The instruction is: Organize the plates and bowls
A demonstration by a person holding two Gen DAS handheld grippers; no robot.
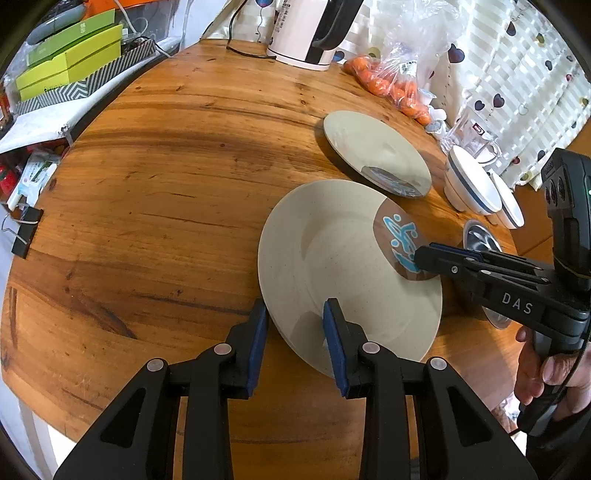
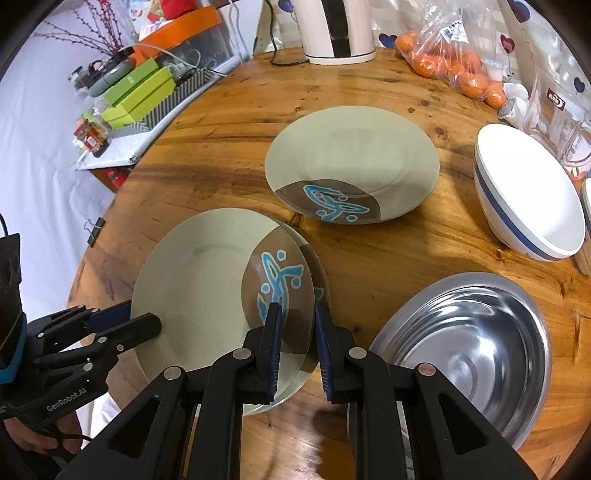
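Observation:
A beige plate with a brown and blue patch (image 1: 343, 266) (image 2: 207, 280) is tilted above a second like plate whose rim (image 2: 317, 266) shows beneath it. My left gripper (image 1: 295, 314) straddles its near rim, jaws around the edge. My right gripper (image 2: 297, 314) (image 1: 419, 258) straddles the rim at the patch. A further matching plate (image 1: 373, 151) (image 2: 351, 158) lies flat behind. White bowls with a blue band (image 1: 469, 184) (image 2: 528, 192) and a steel bowl (image 2: 469, 347) (image 1: 480, 236) stand at the right.
A white kettle (image 1: 306, 33) (image 2: 340, 29), a bag of oranges (image 1: 395, 85) (image 2: 450, 66) and a glass jug (image 2: 554, 107) stand at the back. Green boxes (image 1: 70, 59) sit on a shelf at the left. A binder clip (image 1: 26, 232) hangs on the table's left edge.

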